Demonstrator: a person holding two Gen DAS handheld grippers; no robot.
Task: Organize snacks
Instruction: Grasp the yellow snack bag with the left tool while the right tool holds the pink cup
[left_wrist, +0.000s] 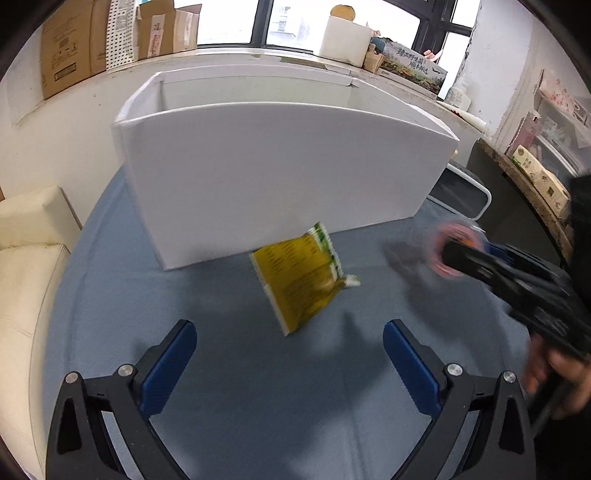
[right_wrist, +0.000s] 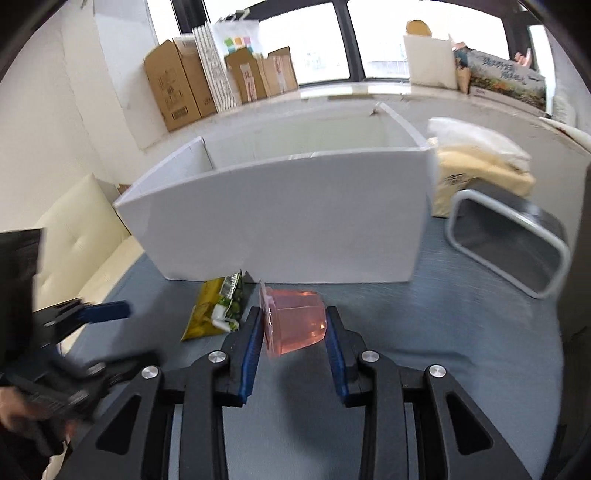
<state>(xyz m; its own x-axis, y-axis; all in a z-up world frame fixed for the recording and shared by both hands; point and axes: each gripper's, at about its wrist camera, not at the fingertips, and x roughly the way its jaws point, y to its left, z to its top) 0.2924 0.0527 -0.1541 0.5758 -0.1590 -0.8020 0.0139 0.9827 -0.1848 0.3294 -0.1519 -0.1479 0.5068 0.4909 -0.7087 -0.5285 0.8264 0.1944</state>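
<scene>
At far left a cream cushion (left_wrist: 26, 236) borders the blue cloth (left_wrist: 229, 406) that covers the work surface. My left gripper (left_wrist: 290, 354) hovers over this cloth with its blue pads wide apart and nothing between them. Directly ahead of it lies the yellow snack packet (left_wrist: 299, 280), flat on the cloth, just in front of the white box (left_wrist: 280, 173). The packet's long axis runs diagonally: its green-printed end points up toward the box wall, its opposite corner back toward my left gripper. Its print is too blurred to read. The box stands upright with its top open; from both views its near wall hides the floor inside, so I cannot tell its contents.

To the right, my right gripper (right_wrist: 293, 332) is clamped on a pink jelly cup (right_wrist: 295, 321), one pad against each side. The cup lies sideways in the grip, its sealed lid rim facing left toward the packet and its narrower base to the right. In the left wrist view this cup is only a pink motion smear. Farther right, a grey metal-rimmed container (right_wrist: 517, 243) lies tipped on its side, and a pale bag (right_wrist: 480, 166) sits behind it.
</scene>
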